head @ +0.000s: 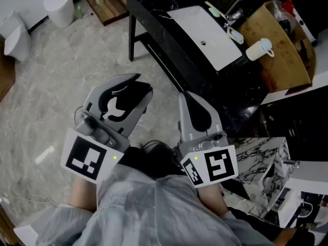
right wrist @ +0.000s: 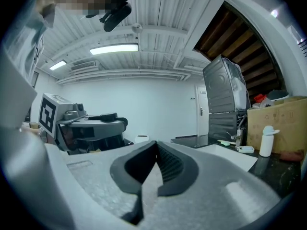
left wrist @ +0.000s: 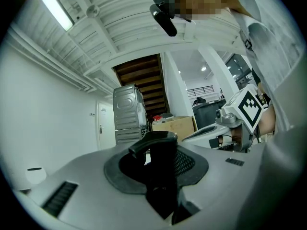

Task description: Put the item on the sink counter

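My left gripper (head: 139, 85) is shut on a black item (head: 134, 98) that fills the gap between its grey jaws. In the left gripper view the same black item (left wrist: 161, 164) stands upright between the jaws, with a curved top. My right gripper (head: 192, 99) is beside it, jaws shut with nothing between them; its ribbed pads (right wrist: 165, 164) meet in the right gripper view. The black sink counter (head: 154, 14) with a white basin (head: 205, 35) lies ahead of both grippers, beyond their tips.
A white bottle (head: 260, 49) and a cardboard box (head: 282, 55) sit at the counter's right end. Small toiletries (head: 225, 19) lie by the tap. A white bin (head: 59, 6), a toilet (head: 13, 37) and a wooden mat (head: 110, 1) are on the marble floor.
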